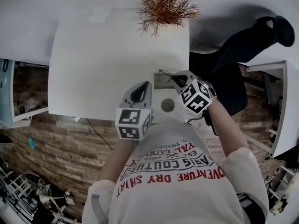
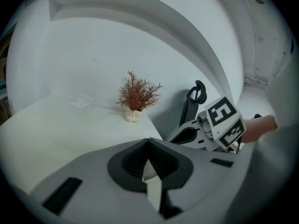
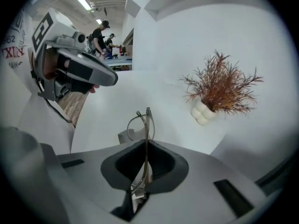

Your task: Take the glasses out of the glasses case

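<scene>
Thin metal-framed glasses (image 3: 146,125) stand up out of my right gripper (image 3: 146,147), whose jaws are shut on the frame. They hang above the white table (image 1: 103,64). A small grey glasses case (image 3: 124,135) lies on the table just beyond them. In the head view the glasses (image 1: 163,73) and case (image 1: 161,80) sit near the table's near right corner, in front of my right gripper (image 1: 180,82). My left gripper (image 1: 142,91) hovers just left of the case, apart from it. The left gripper (image 2: 149,164) has its jaws together at the tips, and I see nothing held between them.
A dried reddish plant in a white pot (image 1: 163,6) stands at the table's far edge. A round grommet (image 1: 167,105) sits near the front edge. A black chair-like shape (image 1: 243,45) is right of the table. People (image 3: 100,34) stand far off in the room.
</scene>
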`<state>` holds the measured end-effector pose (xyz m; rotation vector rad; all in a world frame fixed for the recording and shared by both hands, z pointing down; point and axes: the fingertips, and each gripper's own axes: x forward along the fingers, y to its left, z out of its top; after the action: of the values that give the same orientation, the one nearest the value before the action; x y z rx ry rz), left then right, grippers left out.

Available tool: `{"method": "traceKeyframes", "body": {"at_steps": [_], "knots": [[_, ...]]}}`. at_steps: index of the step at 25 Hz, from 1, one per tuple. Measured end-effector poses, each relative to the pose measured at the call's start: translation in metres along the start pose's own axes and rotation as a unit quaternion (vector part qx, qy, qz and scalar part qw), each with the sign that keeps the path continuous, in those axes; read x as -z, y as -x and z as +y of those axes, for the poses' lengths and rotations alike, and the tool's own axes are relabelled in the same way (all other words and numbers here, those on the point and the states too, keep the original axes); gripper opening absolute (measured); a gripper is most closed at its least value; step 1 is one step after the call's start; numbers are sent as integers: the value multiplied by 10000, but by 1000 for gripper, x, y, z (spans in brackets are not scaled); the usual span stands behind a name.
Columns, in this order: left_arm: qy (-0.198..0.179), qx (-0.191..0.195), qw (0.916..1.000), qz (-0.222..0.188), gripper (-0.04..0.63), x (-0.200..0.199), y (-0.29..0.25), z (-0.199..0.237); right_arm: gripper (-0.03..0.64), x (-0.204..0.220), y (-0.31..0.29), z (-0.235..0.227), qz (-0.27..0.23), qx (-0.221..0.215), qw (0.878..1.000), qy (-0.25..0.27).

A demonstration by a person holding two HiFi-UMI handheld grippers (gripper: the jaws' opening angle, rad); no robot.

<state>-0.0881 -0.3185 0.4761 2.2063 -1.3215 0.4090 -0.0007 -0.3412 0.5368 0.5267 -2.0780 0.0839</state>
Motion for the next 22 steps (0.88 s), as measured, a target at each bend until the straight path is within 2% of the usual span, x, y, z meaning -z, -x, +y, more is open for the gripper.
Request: {"method": "traceKeyframes", "body": {"at_steps": [5,8,11,15,18,22], "knots": [[-253,176,9994,-161,2,-18,3,-7,26,-18,34,-7,-531,612,9940,-733],[-410,316,9983,-280,2,-31,6,-13,26,-25,58,-13,-908,1023,9802,-1431],[-532,464,9966,-423,2,-45,10,-19,26,-31,81,-18,-1324,1371,9589,-2102],[-670,652,9933,-685,2,-67,17,-31,26,-29,104,-23,-1784,1835,9304,-2622],[-784,769,9906,-821,2,-81,18,-40,26,-26,120,-25,-2149,2061,9021,-3124],[-864,865,9892,-806,2,-81,16,-47,26,-21,139,-25,-2554,2311,8654,-3639]]}}
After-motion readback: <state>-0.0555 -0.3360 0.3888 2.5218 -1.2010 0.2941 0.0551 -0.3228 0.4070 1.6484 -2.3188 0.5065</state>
